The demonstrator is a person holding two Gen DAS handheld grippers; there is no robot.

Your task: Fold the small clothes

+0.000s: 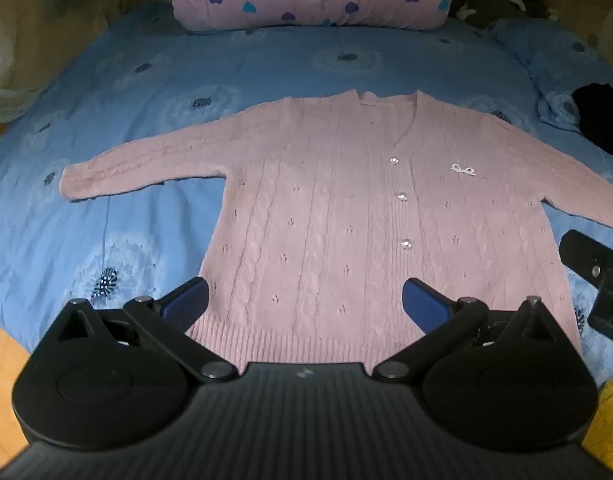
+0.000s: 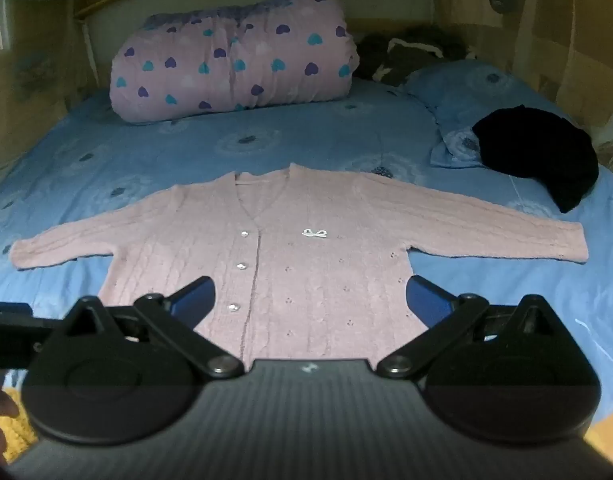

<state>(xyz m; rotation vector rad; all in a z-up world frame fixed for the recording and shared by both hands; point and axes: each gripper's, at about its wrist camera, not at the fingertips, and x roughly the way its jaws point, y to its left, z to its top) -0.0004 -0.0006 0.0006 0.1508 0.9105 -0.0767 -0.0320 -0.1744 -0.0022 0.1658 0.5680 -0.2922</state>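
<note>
A small pink knitted cardigan lies flat on the blue bedsheet, front up, buttoned, both sleeves spread out sideways. In the right wrist view the same cardigan fills the middle, with a small bow on its chest. My left gripper hovers over the hem, open wide, nothing between its blue pads. My right gripper is open too, above the lower right half of the cardigan, empty. Part of the right gripper shows at the right edge of the left wrist view.
A rolled pink quilt with hearts lies at the head of the bed. A black garment sits on a blue pillow at the right. Something yellow lies near the bed's front edge. Wooden floor shows at the left.
</note>
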